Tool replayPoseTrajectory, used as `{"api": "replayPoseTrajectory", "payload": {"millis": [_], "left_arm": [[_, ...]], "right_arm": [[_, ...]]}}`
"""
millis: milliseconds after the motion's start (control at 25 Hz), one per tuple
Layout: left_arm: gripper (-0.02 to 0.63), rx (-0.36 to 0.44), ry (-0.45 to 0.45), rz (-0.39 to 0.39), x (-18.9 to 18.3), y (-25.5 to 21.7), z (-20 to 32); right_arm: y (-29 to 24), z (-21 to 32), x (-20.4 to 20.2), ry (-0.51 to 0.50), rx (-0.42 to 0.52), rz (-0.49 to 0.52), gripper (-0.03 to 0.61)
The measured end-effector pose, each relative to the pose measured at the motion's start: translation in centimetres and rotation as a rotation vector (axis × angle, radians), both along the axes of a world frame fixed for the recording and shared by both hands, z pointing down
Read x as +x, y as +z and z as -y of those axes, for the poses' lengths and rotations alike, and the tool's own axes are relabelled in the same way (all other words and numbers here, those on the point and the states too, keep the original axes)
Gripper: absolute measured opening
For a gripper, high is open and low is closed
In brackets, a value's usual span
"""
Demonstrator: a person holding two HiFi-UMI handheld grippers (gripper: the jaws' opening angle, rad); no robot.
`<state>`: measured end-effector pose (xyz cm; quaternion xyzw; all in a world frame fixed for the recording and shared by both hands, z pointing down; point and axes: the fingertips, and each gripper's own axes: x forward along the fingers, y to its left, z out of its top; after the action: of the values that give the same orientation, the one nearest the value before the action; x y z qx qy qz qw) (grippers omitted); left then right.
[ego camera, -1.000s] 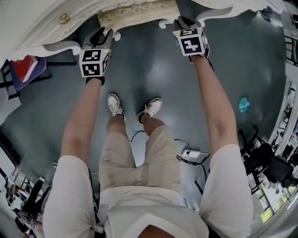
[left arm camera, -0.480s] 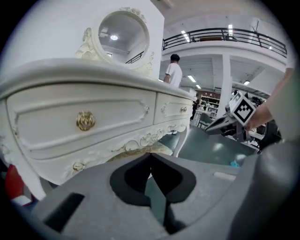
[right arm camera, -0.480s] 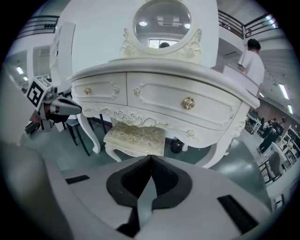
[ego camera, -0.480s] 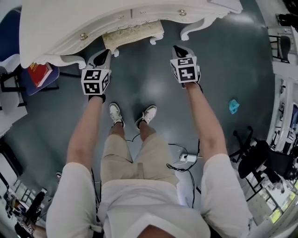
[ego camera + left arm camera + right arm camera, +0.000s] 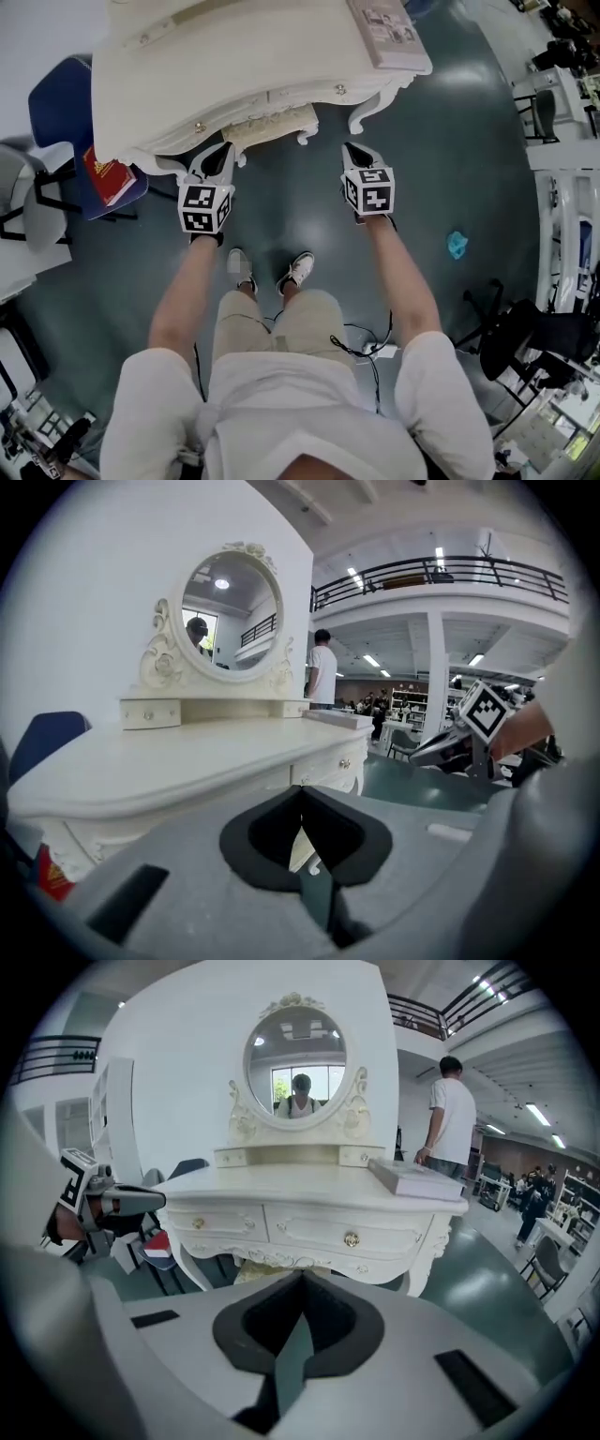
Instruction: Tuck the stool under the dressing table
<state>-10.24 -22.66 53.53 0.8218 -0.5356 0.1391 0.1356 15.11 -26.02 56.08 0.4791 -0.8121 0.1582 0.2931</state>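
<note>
Blue chair (image 5: 56, 98) with red book (image 5: 108, 175) far left, beside dressing table (image 5: 234, 56). Left gripper (image 5: 218, 156) in front of table's left front corner, jaws pressed together, nothing between them, apart from stool. Stool (image 5: 274, 123) sits between table's front legs, mostly under drawer front, only front strip of cushion showing. Right gripper (image 5: 353, 152) near right front leg, jaws likewise closed, empty. Judgement: tucking looks essentially done; at most small nudge further in left

A red book (image 5: 110, 176) lies on a blue chair (image 5: 56, 101). A small teal thing (image 5: 457, 246) sits on the dark floor (image 5: 487, 122). A person in white (image 5: 452, 1115) stands far back.
</note>
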Motion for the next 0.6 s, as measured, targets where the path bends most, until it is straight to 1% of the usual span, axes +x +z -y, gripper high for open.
{"api": "replayPoseTrajectory", "payload": {"millis": [280, 600], "left_arm": [[0.015, 0.075, 0.006, 0.002, -0.3, -7.8, -1.7], [0.015, 0.191, 0.023, -0.012, -0.3, -17.5, -3.2]], "right_arm": [[-8.9, -1.1, -1.8, -0.018, 0.093, 0.085, 0.000], [-18.2, -2.6, -1.8, -0.009, 0.192, 0.208, 0.000]]}}
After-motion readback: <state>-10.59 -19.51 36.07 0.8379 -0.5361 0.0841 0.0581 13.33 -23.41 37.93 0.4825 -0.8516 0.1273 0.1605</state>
